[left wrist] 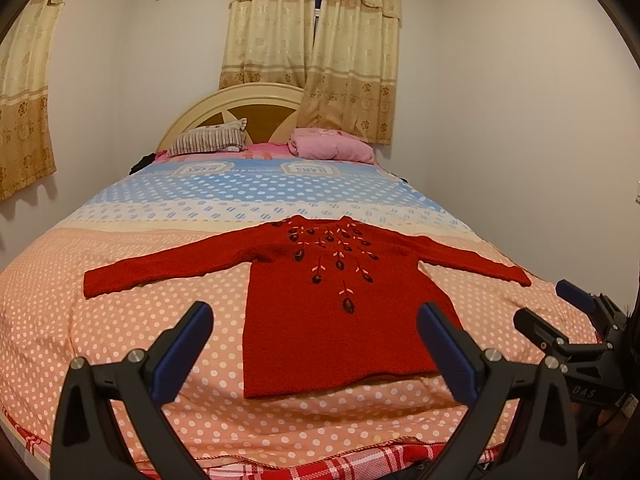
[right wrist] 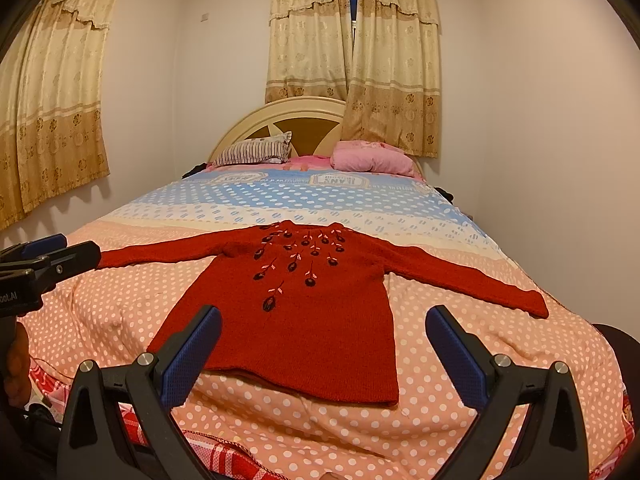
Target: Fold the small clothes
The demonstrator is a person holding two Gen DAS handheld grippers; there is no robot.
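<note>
Lying flat at frame centre in the left wrist view, the red sweater point(left wrist: 340, 308) rests on the dotted bedspread point(left wrist: 120, 340), sleeves spread. The left gripper point(left wrist: 316, 328) hovers at the bottom, fingers point(left wrist: 184, 348) released; the right gripper point(left wrist: 560, 304) shows at the right edge, also spread.

In the right wrist view, the sweater sits centre, the right gripper's fingers point(right wrist: 192, 356) parted and empty at the bottom. Pillows point(right wrist: 372, 158), headboard point(right wrist: 304, 114) and curtains point(right wrist: 352, 40) fill the upper frame.

White walls point(right wrist: 540, 100), beige curtains point(right wrist: 352, 40), bed point(right wrist: 460, 380)
</note>
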